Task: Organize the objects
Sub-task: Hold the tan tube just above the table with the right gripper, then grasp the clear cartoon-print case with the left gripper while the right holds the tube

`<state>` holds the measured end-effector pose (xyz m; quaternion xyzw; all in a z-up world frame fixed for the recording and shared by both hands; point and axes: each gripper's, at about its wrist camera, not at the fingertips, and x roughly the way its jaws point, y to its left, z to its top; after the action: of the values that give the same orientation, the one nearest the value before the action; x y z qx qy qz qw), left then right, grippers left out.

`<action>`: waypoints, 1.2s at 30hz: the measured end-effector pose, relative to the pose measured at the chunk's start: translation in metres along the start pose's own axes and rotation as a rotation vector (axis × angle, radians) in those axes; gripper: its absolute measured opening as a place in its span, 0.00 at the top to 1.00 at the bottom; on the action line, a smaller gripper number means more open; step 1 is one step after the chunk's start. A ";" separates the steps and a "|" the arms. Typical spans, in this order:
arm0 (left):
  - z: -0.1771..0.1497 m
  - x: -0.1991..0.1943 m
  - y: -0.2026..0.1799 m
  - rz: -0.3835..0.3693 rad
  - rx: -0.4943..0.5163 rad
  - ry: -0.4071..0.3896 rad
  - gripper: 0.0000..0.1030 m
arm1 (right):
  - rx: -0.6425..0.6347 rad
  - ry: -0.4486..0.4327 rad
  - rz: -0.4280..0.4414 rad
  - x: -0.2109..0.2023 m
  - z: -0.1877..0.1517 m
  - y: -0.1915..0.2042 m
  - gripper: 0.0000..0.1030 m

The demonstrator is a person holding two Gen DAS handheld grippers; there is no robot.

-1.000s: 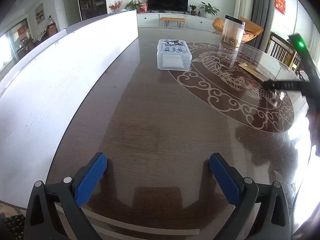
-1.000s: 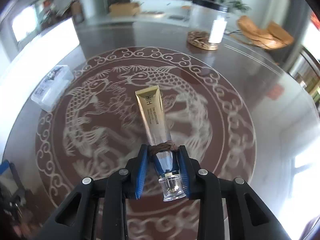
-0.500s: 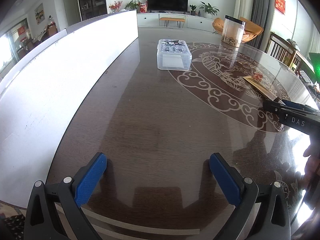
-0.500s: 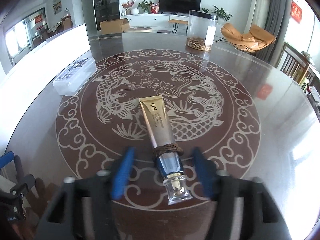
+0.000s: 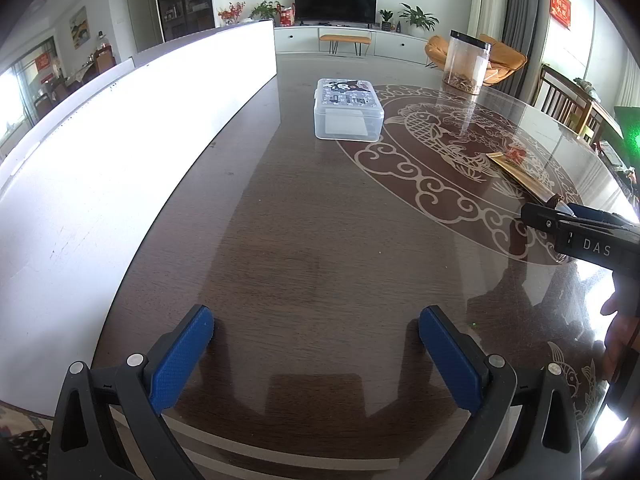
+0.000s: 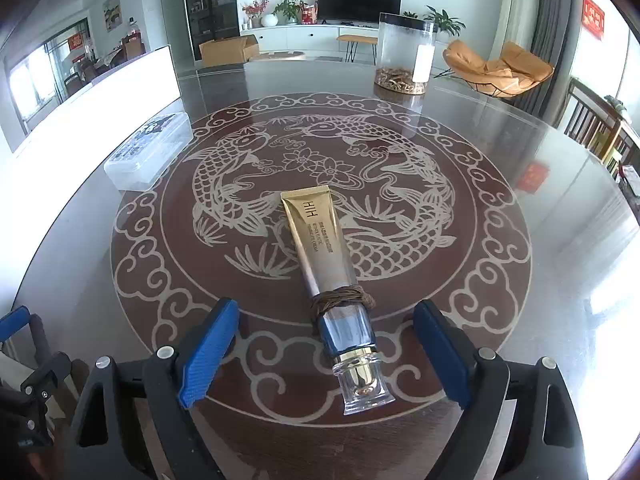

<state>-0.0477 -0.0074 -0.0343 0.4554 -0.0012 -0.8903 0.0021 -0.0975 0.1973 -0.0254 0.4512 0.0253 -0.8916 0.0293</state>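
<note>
One tube (image 6: 325, 258) lies flat between the opening jaws of the right gripper (image 6: 324, 354), untouched by either pad, while the left gripper (image 5: 316, 354) gapes empty and the lidded box (image 5: 347, 109) far ahead looks still unfilled.

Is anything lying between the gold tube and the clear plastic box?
Nothing visible: only bare patterned tabletop separates the gold cosmetic tube from the clear lidded plastic box at the table's left.
</note>
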 end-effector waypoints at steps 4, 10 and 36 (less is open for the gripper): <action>0.000 0.000 0.000 0.000 0.000 0.000 0.00 | 0.000 0.000 -0.001 0.001 0.000 -0.001 0.12; 0.000 0.000 0.000 0.000 0.001 0.001 0.00 | -0.001 0.000 -0.001 0.001 0.000 -0.001 0.12; 0.175 0.116 -0.027 -0.080 0.002 0.214 0.00 | 0.003 -0.047 0.001 -0.006 -0.001 0.000 0.08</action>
<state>-0.2577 0.0194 -0.0260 0.5476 0.0161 -0.8359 -0.0337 -0.0936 0.1972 -0.0212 0.4303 0.0230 -0.9019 0.0298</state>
